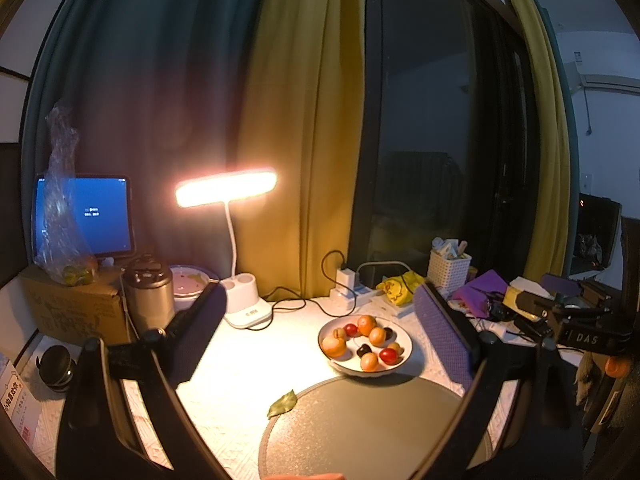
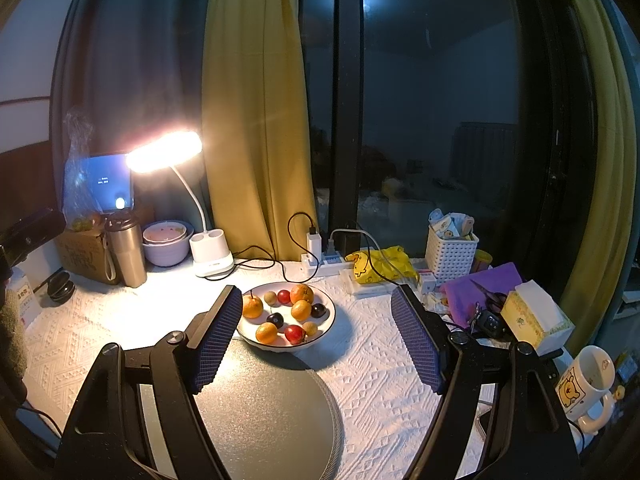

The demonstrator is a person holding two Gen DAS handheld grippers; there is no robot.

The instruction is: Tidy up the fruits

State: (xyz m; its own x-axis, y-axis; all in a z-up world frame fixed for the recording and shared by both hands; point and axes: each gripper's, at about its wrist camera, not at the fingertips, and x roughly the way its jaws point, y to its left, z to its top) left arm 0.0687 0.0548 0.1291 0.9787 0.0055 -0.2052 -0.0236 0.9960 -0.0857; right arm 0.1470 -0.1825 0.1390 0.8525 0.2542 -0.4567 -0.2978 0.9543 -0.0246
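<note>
Left gripper (image 1: 320,344): held above the table with jaws spread wide, nothing carried. Right gripper (image 2: 316,340): likewise spread wide and unloaded. White plate (image 2: 326,322): set on the textured white tablecloth (image 2: 384,384), just beyond the round grey tray (image 2: 264,412); oranges (image 2: 301,294), red fruits (image 2: 295,334) and dark cherries (image 2: 275,319) are contained. Leaf (image 1: 283,403): laid at the tray's edge. Lit desk lamp (image 2: 164,156): placed behind.
</note>
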